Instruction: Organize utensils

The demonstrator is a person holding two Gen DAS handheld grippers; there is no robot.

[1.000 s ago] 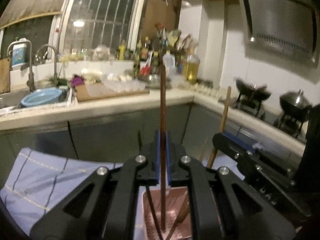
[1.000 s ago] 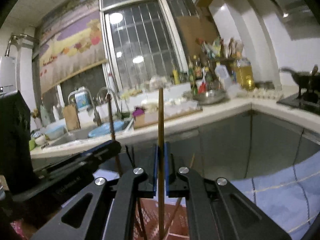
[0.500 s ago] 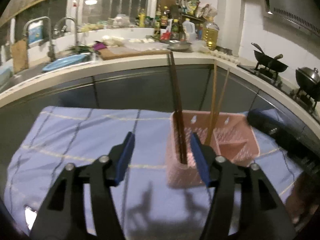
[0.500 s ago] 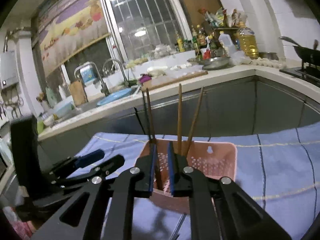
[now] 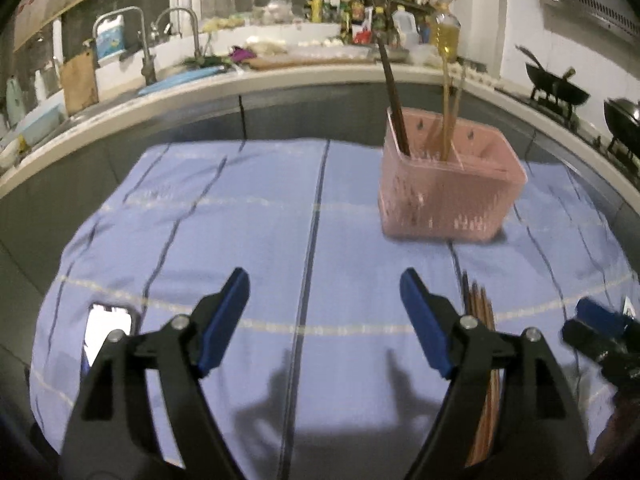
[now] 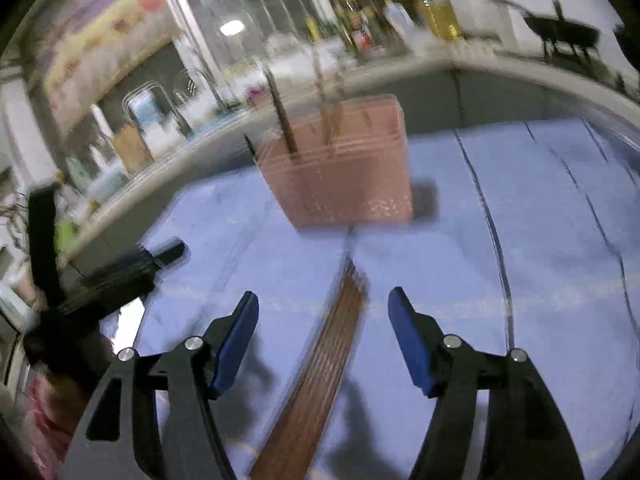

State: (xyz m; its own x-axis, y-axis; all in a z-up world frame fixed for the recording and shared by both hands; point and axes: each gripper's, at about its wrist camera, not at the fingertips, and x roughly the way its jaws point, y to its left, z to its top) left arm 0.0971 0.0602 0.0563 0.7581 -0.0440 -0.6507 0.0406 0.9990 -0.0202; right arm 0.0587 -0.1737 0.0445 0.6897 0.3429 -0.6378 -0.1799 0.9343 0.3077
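Both sets of fingers stand spread with nothing between the pads. Left gripper (image 5: 324, 312): jaws wide apart, having just been opening, only bare blue striped cloth (image 5: 240, 216) showing in the gap. Right gripper (image 6: 324, 332): jaws likewise parted and having just been opening; no pad presses on anything.

Pink utensil basket (image 5: 448, 188): stands upright on the cloth, well ahead of the left fingers and off toward the right-hand finger's side. In the right wrist view the same basket (image 6: 344, 176) sits ahead of the fingers, slightly to their left, and is blurred.

Dark chopsticks (image 5: 394, 96): standing in the basket's left compartment, leaning a little. Lighter wooden chopsticks (image 5: 448, 112): standing in the next compartment, just beside the divider. The far right compartment's contents cannot be told.

Loose bundle of brown chopsticks (image 6: 320, 372): lying flat on the cloth beneath the gap of the right fingers, running away from them toward the basket, apart from both pads. In the left wrist view the same bundle (image 5: 478, 304) lies just outside the right-hand finger, partly hidden behind it.

Phone (image 5: 108, 328): flat on the cloth, outside the left-hand finger of the left gripper.
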